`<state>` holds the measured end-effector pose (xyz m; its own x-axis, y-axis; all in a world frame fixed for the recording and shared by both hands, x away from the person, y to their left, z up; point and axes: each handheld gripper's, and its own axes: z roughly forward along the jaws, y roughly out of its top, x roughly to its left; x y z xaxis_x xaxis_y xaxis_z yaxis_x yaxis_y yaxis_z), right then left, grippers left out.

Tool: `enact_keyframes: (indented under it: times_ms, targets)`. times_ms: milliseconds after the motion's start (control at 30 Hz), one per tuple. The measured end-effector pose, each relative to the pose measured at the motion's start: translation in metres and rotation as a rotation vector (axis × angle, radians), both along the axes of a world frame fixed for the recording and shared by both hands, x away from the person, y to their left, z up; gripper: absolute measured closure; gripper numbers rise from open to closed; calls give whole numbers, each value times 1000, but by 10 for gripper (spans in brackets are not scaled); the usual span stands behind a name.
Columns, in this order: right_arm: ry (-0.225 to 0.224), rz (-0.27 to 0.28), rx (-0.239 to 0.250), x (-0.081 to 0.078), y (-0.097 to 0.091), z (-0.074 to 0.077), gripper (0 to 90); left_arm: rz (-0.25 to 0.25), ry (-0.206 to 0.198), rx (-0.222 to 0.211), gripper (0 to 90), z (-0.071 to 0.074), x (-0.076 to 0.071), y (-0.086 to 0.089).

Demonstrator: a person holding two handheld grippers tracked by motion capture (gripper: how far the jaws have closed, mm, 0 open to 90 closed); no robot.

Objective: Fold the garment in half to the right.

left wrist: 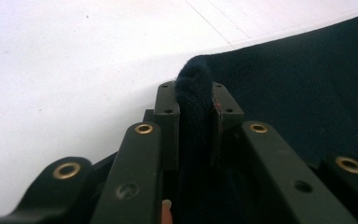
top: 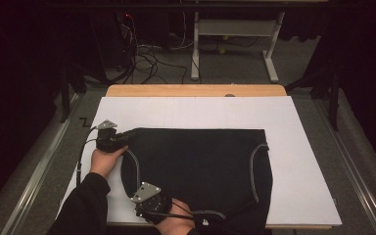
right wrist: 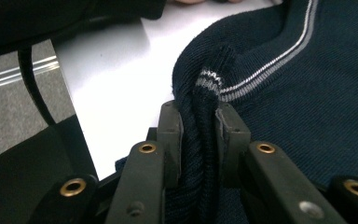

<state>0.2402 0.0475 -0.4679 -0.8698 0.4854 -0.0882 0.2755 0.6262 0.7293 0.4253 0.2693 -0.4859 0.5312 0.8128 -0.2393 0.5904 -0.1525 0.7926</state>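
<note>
On the white board (top: pixel 298 161) a dark sweater (top: pixel 200 166) lies flat, its pale-striped edge (right wrist: pixel 265 65) clear in the right gripper view. At the sweater's left corner the left gripper (left wrist: pixel 193 100) pinches a plain fold; the right gripper (right wrist: pixel 200 116) clamps bunched hem near the front edge.

Dark knitted cloth on the garment (top: pixel 196 161), fine-ribbed and matt, with a pale woven stripe along its edge. It lies on a smooth matt white board (top: pixel 298 147). Beyond, the wooden tabletop (top: pixel 196 90) looks lightly satin.
</note>
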Motion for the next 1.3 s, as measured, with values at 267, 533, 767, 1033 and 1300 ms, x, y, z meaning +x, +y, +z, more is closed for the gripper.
enact_keyframes:
  times_ms: [267,533,767,1033,1300]
  targets:
    - [-6,-1,75,-2,-10,5,756,19,3,-24,734,1,-5,1]
    - [-1,14,143,-1,-20,11,759,133,50,-7,752,7,-10,-12]
    - [-24,20,160,-3,-30,21,760,155,36,-56,752,30,-12,-14]
    - [-50,17,209,-4,-36,40,761,150,16,-64,761,57,-9,-18]
    - [-94,11,234,-6,-37,56,760,183,-18,-97,760,70,-12,-17]
